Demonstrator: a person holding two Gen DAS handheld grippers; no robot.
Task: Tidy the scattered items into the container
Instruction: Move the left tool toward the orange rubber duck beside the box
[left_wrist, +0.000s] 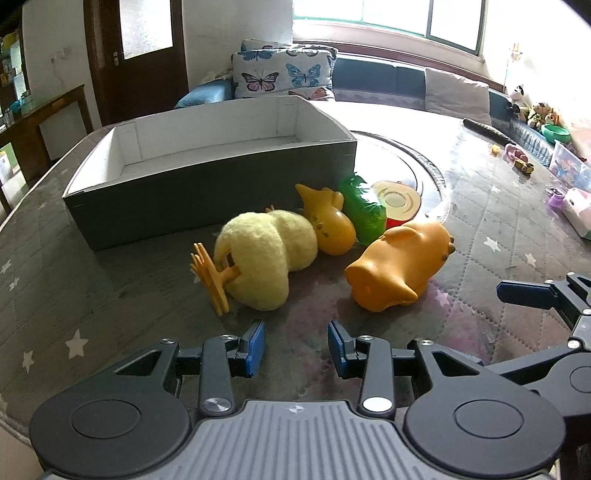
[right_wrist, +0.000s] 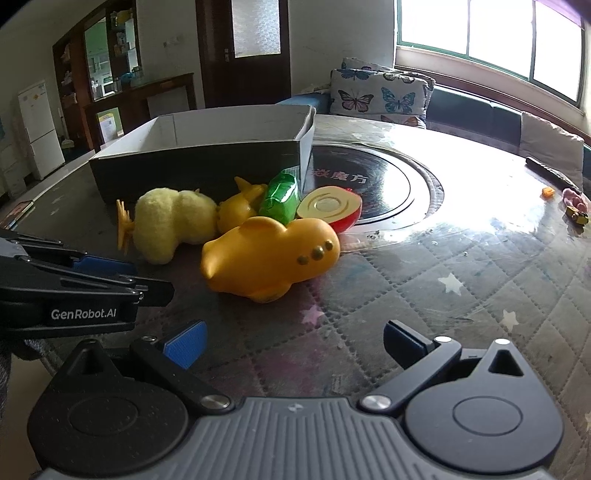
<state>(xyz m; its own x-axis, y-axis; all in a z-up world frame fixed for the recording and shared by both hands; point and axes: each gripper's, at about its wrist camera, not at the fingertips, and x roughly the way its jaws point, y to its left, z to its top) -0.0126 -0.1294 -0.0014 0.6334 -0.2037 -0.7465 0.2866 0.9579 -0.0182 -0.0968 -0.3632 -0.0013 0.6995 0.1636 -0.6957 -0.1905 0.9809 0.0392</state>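
Both tongs hover low over the worktop (left_wrist: 480, 229) with nothing in them — the left tongs (left_wrist: 296, 345) moderately spread, the right tongs (right_wrist: 293, 341) spread wide. Just ahead lie an orange rubber pig (right_wrist: 269, 254) and a fluffy yellow chick (left_wrist: 264, 258), with a small orange duck (left_wrist: 328, 223), a green toy (left_wrist: 364, 208) and a halved toy apple (right_wrist: 330, 206) bunched behind, against the empty grey box (left_wrist: 207, 184). I judge the pig light but slick — best pinched across its narrow body; the plush will squash, so grip it mid-body.
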